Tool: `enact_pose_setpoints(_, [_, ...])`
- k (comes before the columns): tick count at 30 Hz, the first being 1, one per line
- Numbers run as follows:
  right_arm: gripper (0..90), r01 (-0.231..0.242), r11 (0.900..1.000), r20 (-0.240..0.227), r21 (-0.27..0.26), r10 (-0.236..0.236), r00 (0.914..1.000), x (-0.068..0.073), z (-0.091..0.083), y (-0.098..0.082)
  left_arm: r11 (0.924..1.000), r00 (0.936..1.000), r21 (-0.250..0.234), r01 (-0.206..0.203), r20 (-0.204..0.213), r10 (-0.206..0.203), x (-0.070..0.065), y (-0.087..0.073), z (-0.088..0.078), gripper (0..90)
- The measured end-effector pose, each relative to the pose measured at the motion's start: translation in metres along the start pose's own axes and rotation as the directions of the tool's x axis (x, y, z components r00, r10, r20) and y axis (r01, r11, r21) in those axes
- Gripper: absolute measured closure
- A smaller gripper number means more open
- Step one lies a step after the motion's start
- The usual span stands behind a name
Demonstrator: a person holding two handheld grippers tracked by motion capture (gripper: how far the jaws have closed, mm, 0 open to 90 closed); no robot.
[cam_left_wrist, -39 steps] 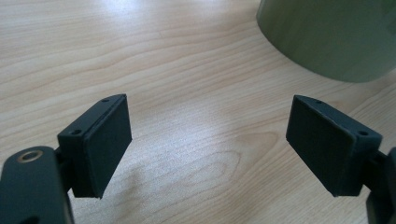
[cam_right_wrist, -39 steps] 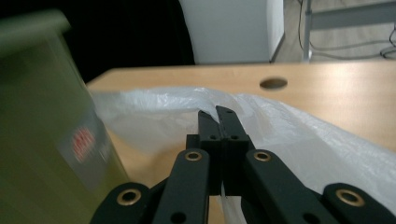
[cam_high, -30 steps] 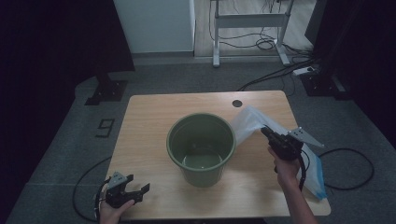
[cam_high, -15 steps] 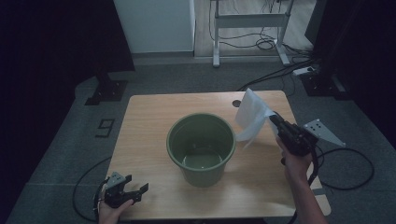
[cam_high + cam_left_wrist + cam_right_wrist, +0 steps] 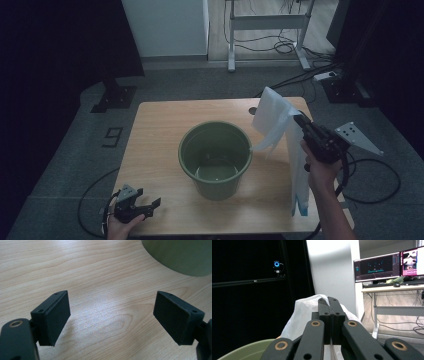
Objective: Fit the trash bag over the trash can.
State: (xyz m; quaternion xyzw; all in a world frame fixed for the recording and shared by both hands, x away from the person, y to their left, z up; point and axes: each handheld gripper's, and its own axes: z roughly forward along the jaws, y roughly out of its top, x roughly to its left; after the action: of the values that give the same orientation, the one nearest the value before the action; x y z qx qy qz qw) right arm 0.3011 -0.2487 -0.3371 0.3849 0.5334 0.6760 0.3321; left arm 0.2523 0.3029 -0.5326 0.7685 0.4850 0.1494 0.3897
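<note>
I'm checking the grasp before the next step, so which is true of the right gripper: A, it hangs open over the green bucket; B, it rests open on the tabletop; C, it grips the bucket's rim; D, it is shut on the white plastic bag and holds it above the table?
D: the right gripper has its jaws pressed together on the white plastic bag, which hangs beside the green bucket.

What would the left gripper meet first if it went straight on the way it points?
Probably the green bucket: it stands ahead of the open left gripper, a little to one side, with bare table between. Depth is unclear, so it might just pass the wall.
</note>
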Motion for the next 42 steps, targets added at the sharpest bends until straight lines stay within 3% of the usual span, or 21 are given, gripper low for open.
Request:
enact_pose_setpoints(7, [89.0,0.006,1.000,-0.013,-0.029,-0.006,0.9999,0.006,-0.001,0.013,1.0000,1.0000,0.005,-0.002,0.002,0.002,-0.001,0.000,0.001,14.1])
enact_pose_setpoints(18, [89.1,0.063,0.994,-0.072,-0.094,-0.070,0.9950,0.040,0.003,0.052,0.9999,1.0000,0.010,-0.001,0.006,0.001,0.000,0.000,0.003,14.1])
enact_pose_setpoints(23, [89.0,0.081,0.992,-0.099,-0.101,-0.091,0.9909,0.054,0.006,0.057,1.0000,1.0000,0.010,0.001,0.007,-0.001,0.001,-0.001,0.003,14.1])
enact_pose_setpoints(26, [89.0,0.100,0.991,-0.117,-0.086,-0.110,0.9870,0.065,0.012,0.050,1.0000,1.0000,0.007,0.001,0.007,-0.001,0.001,-0.001,0.002,14.1])
enact_pose_setpoints(33, [89.0,0.096,0.995,-0.142,-0.037,-0.100,0.9848,0.075,0.025,0.025,1.0000,1.0000,0.009,0.000,0.005,0.000,0.001,-0.001,0.002,14.1])
enact_pose_setpoints(38, [89.0,0.087,0.996,-0.180,0.020,-0.082,0.9803,0.085,0.031,-0.008,0.9999,1.0000,0.014,0.002,0.003,-0.002,0.002,-0.002,0.002,14.1])
enact_pose_setpoints(42, [89.0,0.087,0.995,-0.196,0.041,-0.078,0.9775,0.090,0.031,-0.022,0.9999,1.0000,0.014,-0.002,0.002,0.002,0.002,-0.001,0.001,14.1])
